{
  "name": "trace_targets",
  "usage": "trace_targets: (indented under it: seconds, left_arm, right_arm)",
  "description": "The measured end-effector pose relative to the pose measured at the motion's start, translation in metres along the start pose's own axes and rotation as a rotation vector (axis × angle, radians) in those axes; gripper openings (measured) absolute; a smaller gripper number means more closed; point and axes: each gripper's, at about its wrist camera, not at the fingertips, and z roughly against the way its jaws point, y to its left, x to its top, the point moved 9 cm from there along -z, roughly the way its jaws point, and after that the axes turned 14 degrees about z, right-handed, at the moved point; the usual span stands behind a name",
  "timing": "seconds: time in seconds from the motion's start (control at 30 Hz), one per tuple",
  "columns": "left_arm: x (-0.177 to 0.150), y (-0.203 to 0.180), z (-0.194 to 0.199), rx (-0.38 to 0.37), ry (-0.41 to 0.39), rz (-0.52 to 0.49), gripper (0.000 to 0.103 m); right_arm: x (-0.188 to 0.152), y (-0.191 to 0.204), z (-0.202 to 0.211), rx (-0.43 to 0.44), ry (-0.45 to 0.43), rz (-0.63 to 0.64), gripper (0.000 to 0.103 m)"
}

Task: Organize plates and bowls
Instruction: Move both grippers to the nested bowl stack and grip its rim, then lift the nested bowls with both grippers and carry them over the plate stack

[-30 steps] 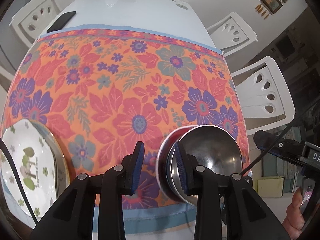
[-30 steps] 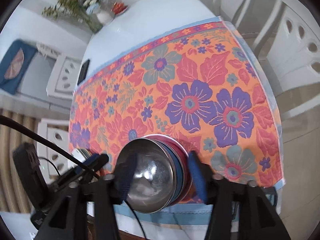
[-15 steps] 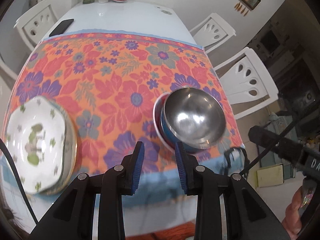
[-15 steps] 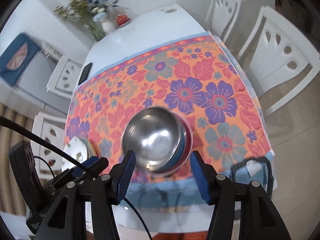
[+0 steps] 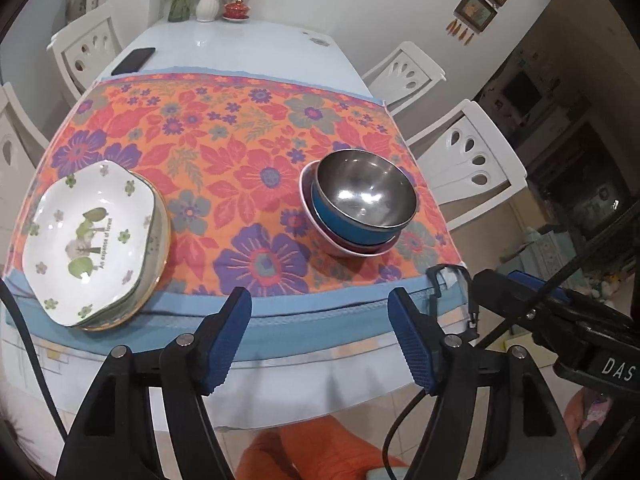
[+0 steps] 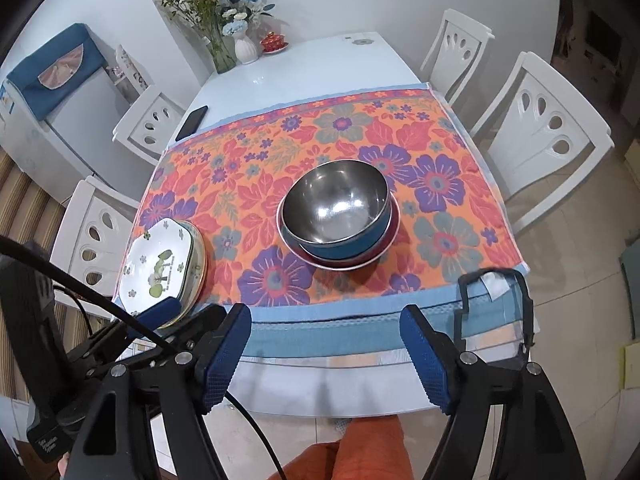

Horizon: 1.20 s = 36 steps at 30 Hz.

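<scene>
Bowls (image 5: 362, 204) sat nested in one stack on the floral cloth (image 5: 224, 136), steel one on top, blue and red beneath. Plates (image 5: 94, 240) lay stacked near the cloth's left front corner, well apart from the bowls. Both the left gripper (image 5: 320, 336) and right gripper (image 6: 326, 354) hung off the table's (image 6: 304, 72) front edge, their jaws just opened wide with nothing between them.

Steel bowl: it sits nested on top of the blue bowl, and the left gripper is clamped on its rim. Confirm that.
Not quite. The steel bowl does sit nested on top of the blue bowl, but the left gripper is not on its rim: its jaws have just been opening and stand empty, short of the bowls. The left wrist view shows it.
</scene>
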Motion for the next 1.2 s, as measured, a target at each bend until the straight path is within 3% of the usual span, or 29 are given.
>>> trace_targets:
  seconds: [0.37,0.57,0.87,1.2]
  left_arm:
    - [0.016,-0.003,-0.031,-0.009,0.046,0.057,0.069]
    - [0.04,-0.002,-0.056,-0.051,0.08,0.17,0.069]
    - [0.068,-0.005,-0.098,-0.067,0.109,0.265,0.069]
    - [0.07,-0.006,-0.144,-0.063,0.166,0.291,0.069]
  right_arm:
    - [0.004,-0.027,-0.014,0.013,-0.001,-0.082,0.075]
    - [0.023,-0.065,-0.04,0.065,0.002,-0.176,0.075]
    - [0.069,-0.082,-0.102,0.132,0.017,-0.161,0.075]
    - [0.058,-0.099,-0.155,0.165,0.073,-0.126,0.075]
